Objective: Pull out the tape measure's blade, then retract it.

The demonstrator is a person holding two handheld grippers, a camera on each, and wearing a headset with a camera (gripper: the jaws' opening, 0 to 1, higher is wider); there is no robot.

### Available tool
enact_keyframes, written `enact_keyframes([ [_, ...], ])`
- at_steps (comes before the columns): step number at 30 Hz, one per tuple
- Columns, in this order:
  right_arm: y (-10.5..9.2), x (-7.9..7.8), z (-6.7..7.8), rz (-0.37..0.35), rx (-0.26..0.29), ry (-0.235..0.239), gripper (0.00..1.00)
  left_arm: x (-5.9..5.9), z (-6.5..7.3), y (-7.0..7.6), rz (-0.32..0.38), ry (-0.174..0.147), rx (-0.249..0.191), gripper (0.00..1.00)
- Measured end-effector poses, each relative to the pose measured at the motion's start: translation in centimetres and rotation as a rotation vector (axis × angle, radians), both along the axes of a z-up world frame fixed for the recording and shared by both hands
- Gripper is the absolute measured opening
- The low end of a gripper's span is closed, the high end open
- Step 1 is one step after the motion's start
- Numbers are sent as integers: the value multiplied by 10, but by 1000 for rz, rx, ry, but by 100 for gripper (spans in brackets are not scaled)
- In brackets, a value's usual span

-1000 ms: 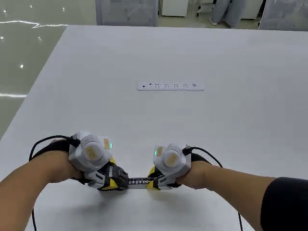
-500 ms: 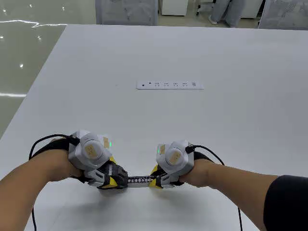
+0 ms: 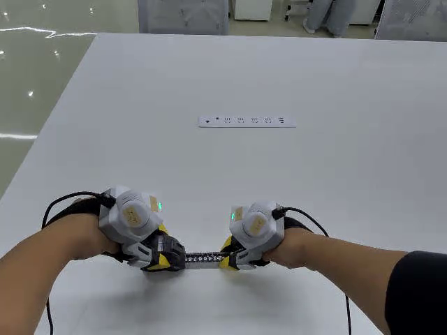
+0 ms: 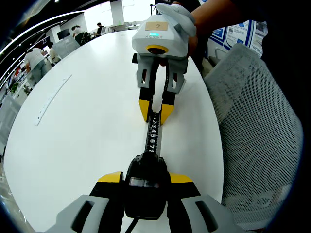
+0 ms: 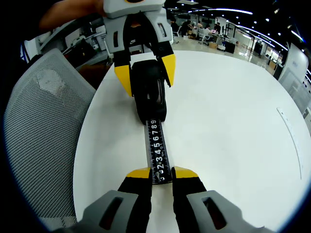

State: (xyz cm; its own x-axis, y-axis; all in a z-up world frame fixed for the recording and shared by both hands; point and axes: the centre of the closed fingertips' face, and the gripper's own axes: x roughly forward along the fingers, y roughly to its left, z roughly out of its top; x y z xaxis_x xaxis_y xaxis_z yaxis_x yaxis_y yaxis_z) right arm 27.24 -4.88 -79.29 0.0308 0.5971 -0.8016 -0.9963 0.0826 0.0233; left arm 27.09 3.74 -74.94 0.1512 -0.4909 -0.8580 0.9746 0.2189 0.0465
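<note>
Since a second before, the right gripper point(image 3: 225, 262) had drawn slightly to the right, and a little more blade point(image 3: 202, 259) lay bare between the two tools. The left gripper point(image 3: 166, 258) was closed around the black case point(image 3: 172, 255), its yellow tips pressed against the case's two sides in the left gripper view point(image 4: 146, 180). The case point(image 4: 146, 187) stood on edge at the near edge of the white table point(image 3: 279, 188), with its mouth facing the other gripper. From it the blade point(image 4: 152, 136) ran straight and low over the table to the right gripper point(image 4: 155, 112). In the right gripper view the jaws were nearly together, nipping the blade's end point(image 5: 156, 145) between the yellow tips point(image 5: 160, 174); numbers up to nine were readable. The end hook seemed to sit between those tips, though it was too small to be sure. A power strip point(image 3: 246, 121) lay well away, mid-table. A mesh chair point(image 4: 252, 121) stood beside the table.
</note>
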Motion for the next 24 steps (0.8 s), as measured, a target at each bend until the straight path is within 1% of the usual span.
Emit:
enact_keyframes([
  [24, -7, 0, 0, -4, -7, -1, 11, 0, 1, -1, 9, -6, -9, 30],
])
